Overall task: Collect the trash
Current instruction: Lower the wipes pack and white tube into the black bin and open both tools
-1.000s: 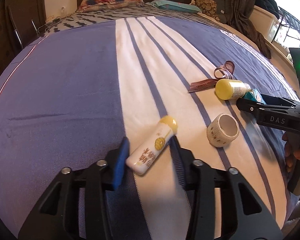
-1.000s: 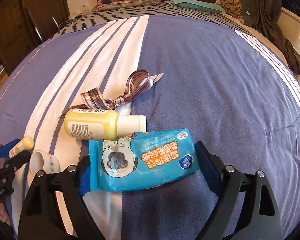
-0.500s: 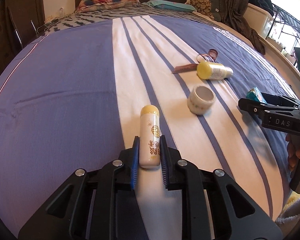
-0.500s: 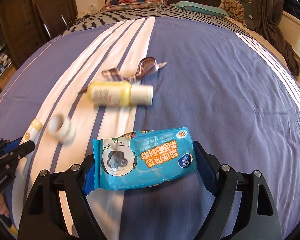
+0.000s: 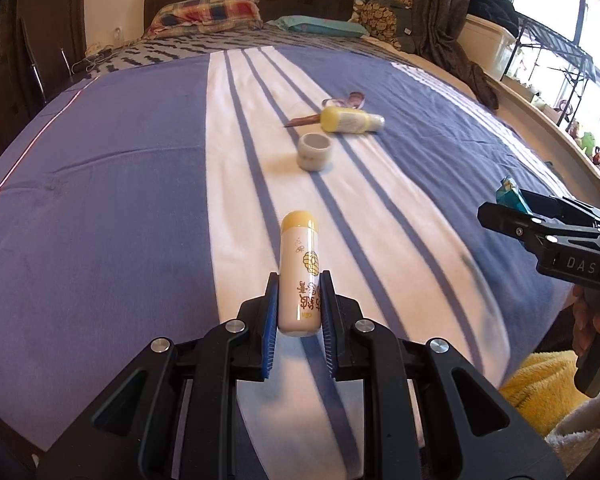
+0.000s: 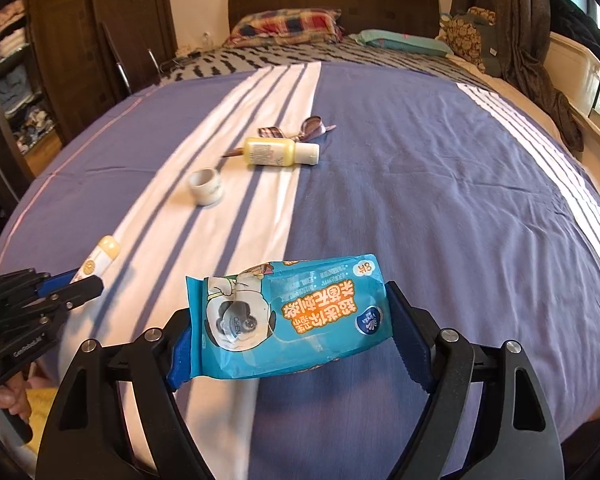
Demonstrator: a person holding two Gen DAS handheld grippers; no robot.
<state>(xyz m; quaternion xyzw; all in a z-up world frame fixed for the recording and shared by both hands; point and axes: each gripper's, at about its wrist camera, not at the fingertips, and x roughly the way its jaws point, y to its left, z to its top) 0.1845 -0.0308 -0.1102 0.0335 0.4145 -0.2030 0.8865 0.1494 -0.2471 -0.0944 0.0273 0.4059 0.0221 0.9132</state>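
My left gripper [image 5: 299, 304] is shut on a cream tube with a yellow cap [image 5: 300, 268], lifted off the bed and pointing away from me. In the right wrist view the same tube [image 6: 98, 260] sticks out of the left gripper [image 6: 82, 282] at the lower left. My right gripper [image 6: 296, 328] is shut on a blue wet-wipe pack [image 6: 288, 316], gripped across its length and held above the bedspread. A corner of that pack [image 5: 510, 196] shows in the right gripper [image 5: 512, 216] at the right edge of the left wrist view.
On the striped bedspread [image 5: 100, 200] lie a white tape roll [image 5: 315, 151], a yellow bottle [image 5: 350, 120] and a ribbon [image 5: 346, 101]. Pillows [image 6: 288, 24] and a headboard are at the far end. A yellow towel [image 5: 540, 392] lies past the bed's near edge.
The left gripper closed on the tube and lifted it. Both grippers drew back toward the near edge of the bed with their loads; the bottle, tape roll and ribbon now lie farther away.
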